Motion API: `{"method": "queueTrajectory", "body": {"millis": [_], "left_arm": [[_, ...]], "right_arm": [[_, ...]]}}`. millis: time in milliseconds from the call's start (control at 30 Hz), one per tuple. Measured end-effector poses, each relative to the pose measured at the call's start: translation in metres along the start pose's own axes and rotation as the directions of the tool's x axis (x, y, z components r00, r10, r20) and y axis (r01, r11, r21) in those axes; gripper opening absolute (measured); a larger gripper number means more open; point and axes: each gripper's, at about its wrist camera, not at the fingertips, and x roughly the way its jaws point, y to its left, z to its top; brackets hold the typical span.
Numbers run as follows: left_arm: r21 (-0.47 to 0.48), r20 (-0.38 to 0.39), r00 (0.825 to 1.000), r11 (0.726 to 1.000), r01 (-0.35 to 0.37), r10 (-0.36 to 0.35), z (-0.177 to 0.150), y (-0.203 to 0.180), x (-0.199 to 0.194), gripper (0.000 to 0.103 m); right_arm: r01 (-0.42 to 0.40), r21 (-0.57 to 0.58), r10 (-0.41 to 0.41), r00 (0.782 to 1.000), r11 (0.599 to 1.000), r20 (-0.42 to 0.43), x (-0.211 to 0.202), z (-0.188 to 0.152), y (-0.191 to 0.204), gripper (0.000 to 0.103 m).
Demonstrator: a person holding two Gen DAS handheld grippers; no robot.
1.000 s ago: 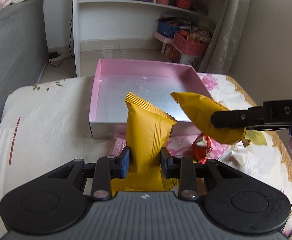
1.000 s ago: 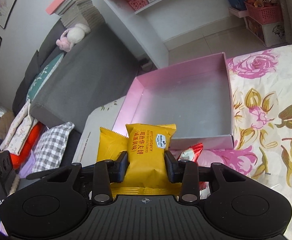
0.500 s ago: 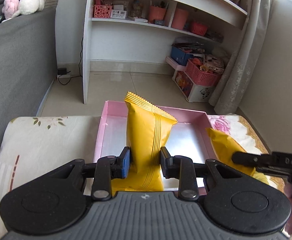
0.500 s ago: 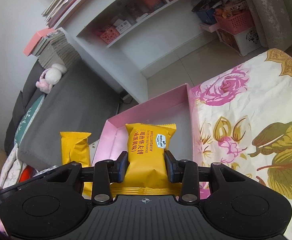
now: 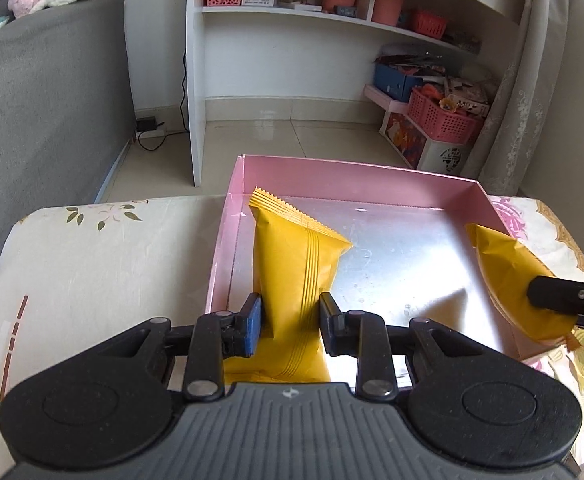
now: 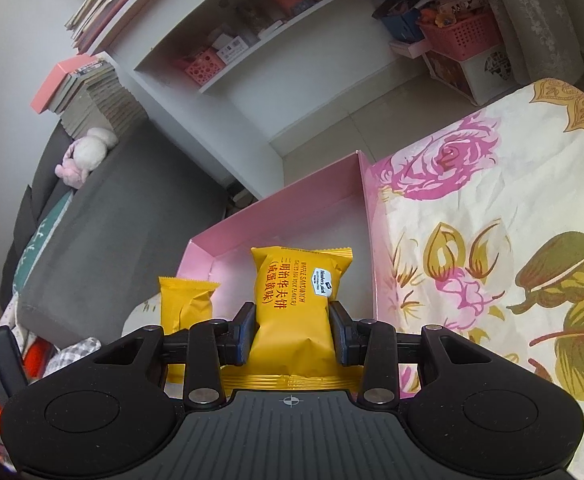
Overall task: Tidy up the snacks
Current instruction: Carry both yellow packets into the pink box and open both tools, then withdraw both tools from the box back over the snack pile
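My left gripper (image 5: 290,314) is shut on a yellow snack packet (image 5: 292,256) and holds it over the left side of the pink box (image 5: 356,172). My right gripper (image 6: 292,328) is shut on a second yellow waffle packet (image 6: 292,300) over the box's right side (image 6: 275,216). The right gripper and its packet (image 5: 508,276) show at the right edge of the left wrist view. The left packet (image 6: 185,304) shows at the left of the right wrist view. The box's silver floor is bare.
The box sits on a table with a floral cloth (image 6: 492,240). A grey sofa (image 5: 43,92) stands to the left. A white shelf unit (image 5: 332,32) and pink baskets (image 5: 444,120) stand on the floor beyond the table's far edge.
Both grippers have moved forward with their packets, from in front of the box to over its interior. The red snack on the cloth has gone out of view.
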Motion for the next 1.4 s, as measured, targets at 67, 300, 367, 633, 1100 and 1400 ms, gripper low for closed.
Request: {"method": "queueTrajectory", "body": {"millis": [67, 300, 367, 633, 1100, 1400], "left_arm": [[-0.012, -0.015, 1.0, 1.0, 0.0, 0.0, 0.0, 0.003, -0.002, 0.027], [-0.034, -0.042, 0.999, 0.999, -0.015, 0.013, -0.004, 0.001, -0.005, 0.027], [-0.039, -0.042, 0.999, 0.999, -0.019, 0.017, -0.004, 0.001, -0.004, 0.027], [-0.02, 0.014, 0.999, 0.999, -0.029, 0.029, -0.008, -0.006, -0.01, 0.042], [0.031, 0.043, 0.999, 0.999, -0.009, 0.008, -0.019, -0.019, -0.054, 0.09], [0.032, 0.045, 0.999, 0.999, 0.009, -0.011, -0.045, -0.014, -0.082, 0.103]], "right_arm": [[0.016, -0.018, -0.016, 1.0, 1.0, 0.003, 0.002, -0.002, 0.002, 0.037], [0.058, -0.103, -0.056, 0.998, 0.993, 0.02, 0.004, -0.007, 0.013, 0.038], [0.076, -0.135, -0.074, 0.997, 0.988, 0.026, 0.004, -0.008, 0.016, 0.038], [0.081, -0.191, -0.078, 0.997, 0.978, 0.024, 0.001, -0.011, 0.024, 0.043], [0.082, -0.242, -0.08, 0.997, 0.967, 0.016, -0.038, -0.011, 0.032, 0.084], [0.078, -0.255, -0.079, 0.997, 0.964, 0.007, -0.072, -0.026, 0.033, 0.092]]}}
